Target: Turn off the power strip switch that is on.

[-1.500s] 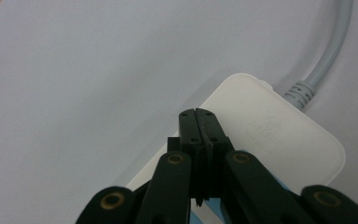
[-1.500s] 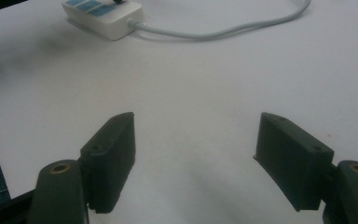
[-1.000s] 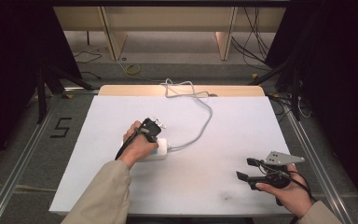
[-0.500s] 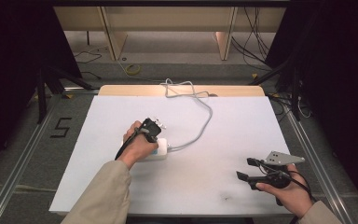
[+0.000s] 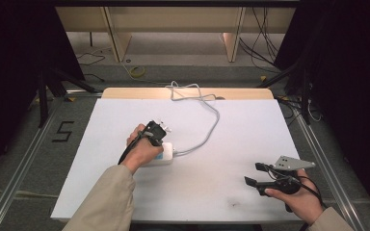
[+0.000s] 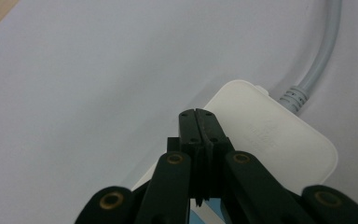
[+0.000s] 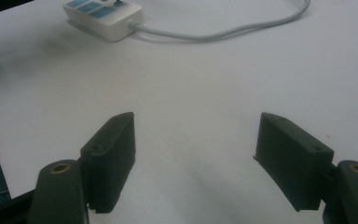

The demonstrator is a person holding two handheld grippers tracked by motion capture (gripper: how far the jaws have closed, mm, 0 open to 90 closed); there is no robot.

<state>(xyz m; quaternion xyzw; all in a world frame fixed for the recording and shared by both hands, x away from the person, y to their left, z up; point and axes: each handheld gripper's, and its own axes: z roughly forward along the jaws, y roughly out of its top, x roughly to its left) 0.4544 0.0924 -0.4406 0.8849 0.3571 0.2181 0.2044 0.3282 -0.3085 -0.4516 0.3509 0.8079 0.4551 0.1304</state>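
Nothing has shifted over the last second: the left gripper (image 6: 198, 122), jaws pressed together, still hovers over the white plastic power strip (image 5: 163, 155) mid-bench, while the right gripper (image 7: 195, 161) rests spread near the bench's front right corner.

- In the high view the left hand (image 5: 142, 150) covers most of the power strip (image 5: 163, 155); its sockets cannot be seen there
- In the left gripper view the shut fingers (image 6: 199, 135) hide the strip's near part; the moulded lettering on its white casing is too faint to read; the grey cord (image 6: 318, 51) runs off the top edge
- In the right gripper view the strip (image 7: 103, 16) is cut by the top edge; the dark item on it is too small to identify
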